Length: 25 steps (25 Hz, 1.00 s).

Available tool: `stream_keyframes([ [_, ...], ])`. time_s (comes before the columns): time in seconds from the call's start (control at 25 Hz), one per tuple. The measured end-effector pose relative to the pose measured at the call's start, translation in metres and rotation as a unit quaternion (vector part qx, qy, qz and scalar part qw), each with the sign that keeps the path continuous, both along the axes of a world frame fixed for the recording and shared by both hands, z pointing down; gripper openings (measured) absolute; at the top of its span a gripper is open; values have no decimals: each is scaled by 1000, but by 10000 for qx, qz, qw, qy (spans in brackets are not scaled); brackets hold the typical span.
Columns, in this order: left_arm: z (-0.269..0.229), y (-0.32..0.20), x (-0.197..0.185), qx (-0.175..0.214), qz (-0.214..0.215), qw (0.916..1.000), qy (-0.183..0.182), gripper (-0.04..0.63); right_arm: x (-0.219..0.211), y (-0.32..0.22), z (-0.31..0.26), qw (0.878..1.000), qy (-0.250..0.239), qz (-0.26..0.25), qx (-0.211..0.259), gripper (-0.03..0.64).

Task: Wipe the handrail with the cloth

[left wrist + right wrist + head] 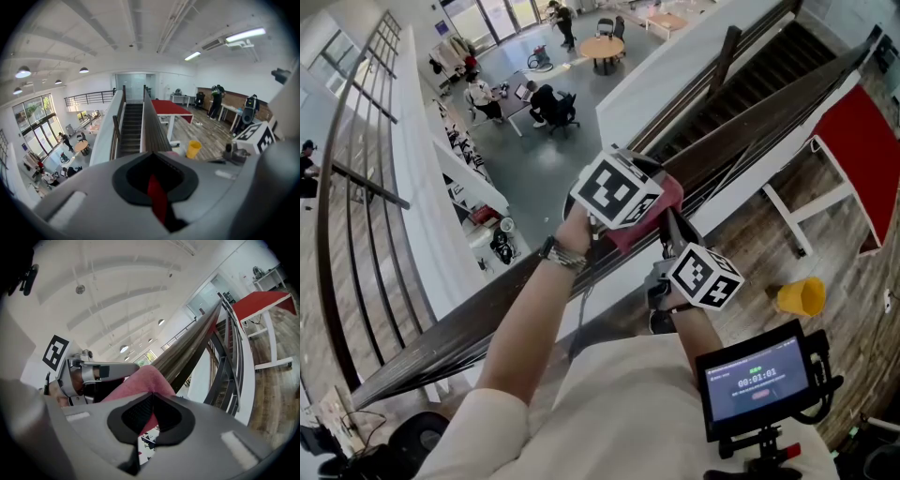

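The cloth [666, 199] is a soft pink-red fabric, bunched on top of the dark wooden handrail [750, 127], and both tools have hold of it. The left gripper [152, 157] has its jaws drawn together, with a red strip of the cloth pinched between them. The rail runs straight ahead of those jaws, alongside the staircase. The right gripper [151, 397] likewise has its jaws pressed together on the cloth. A fold runs down between them and the bulk of the fabric swells just beyond the tips, against the rail. The left gripper sits just past that bulge, to the left of the right jaws.

The cloth looks light and limp, with no shape of its own. Pinched at a single corner it would probably trail and rope up rather than wipe. Held at two places, as it is here, it can be kept spread across the top of the rail. The better hold seems to be a fold seated deep in each pair of jaws, leaving a pad of fabric beneath the tips so that cloth, not jaw, meets the wood.

The rail looks stiff, fixed and smooth, so the fabric should glide under modest downward pressure. There is an open drop beside the rail — a slack grip could lose the cloth over the edge.
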State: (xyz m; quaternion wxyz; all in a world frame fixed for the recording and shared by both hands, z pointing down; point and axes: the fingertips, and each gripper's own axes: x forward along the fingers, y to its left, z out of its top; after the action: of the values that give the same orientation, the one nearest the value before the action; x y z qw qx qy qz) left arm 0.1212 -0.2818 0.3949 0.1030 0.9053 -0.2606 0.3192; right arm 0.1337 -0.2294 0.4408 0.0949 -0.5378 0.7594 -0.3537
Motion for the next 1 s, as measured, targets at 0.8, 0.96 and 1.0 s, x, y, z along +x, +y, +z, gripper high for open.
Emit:
stream_keyframes([
  [0.8,17,20,-20,-64,113,9999,78,6,-23,18,13,9990,94,-2,-448,-5],
  [0.96,14,19,-22,-43,115,9999,73,6,-25,17,10,9990,128,73,-416,-5],
  [1.0,12,18,-21,-39,102,9999,61,6,-23,16,10,9990,140,99,-402,-5],
])
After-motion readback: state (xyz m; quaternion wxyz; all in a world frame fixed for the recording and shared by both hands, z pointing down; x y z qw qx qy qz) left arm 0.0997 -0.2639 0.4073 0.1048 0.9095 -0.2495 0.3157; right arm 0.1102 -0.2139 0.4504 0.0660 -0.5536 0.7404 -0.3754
